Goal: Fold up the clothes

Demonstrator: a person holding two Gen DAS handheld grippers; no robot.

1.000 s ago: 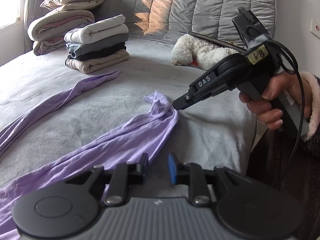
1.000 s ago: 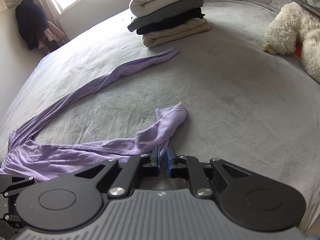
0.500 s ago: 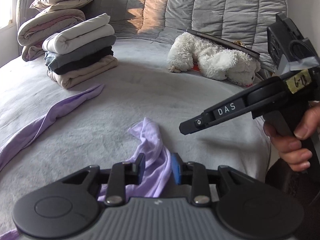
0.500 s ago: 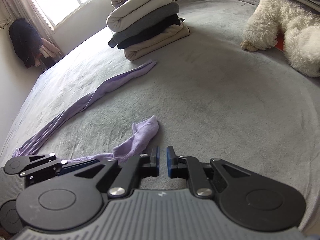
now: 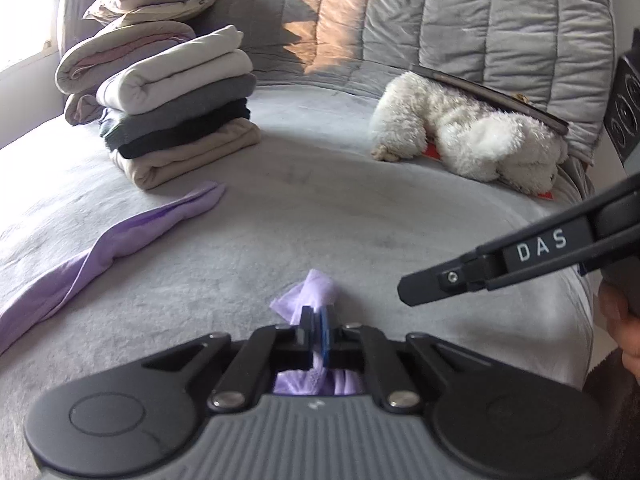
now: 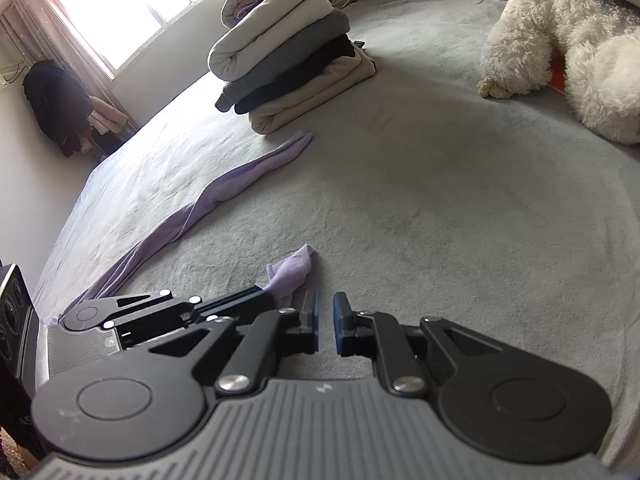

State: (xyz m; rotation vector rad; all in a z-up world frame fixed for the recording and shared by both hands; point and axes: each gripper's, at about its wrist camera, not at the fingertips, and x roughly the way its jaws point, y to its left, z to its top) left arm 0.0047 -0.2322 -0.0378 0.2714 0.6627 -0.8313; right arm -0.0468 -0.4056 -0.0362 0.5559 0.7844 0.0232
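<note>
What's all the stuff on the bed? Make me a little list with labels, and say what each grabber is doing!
bed: grey blanket covers it
purple garment: purple garment lies in a long strip, unfolded
left gripper: left gripper has its fingers closed on one end of the purple garment
right gripper: right gripper holds nothing, a small gap between its fingers
folded pile: folded clothes stacked near the far end of the purple strip
fluffy thing: white fluffy animal or toy, cannot tell which

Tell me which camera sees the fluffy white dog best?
The left wrist view: the whole white dog shows there, lying curled on the grey bed. The right wrist view only catches part of it, cut off at the picture's edge.
</note>
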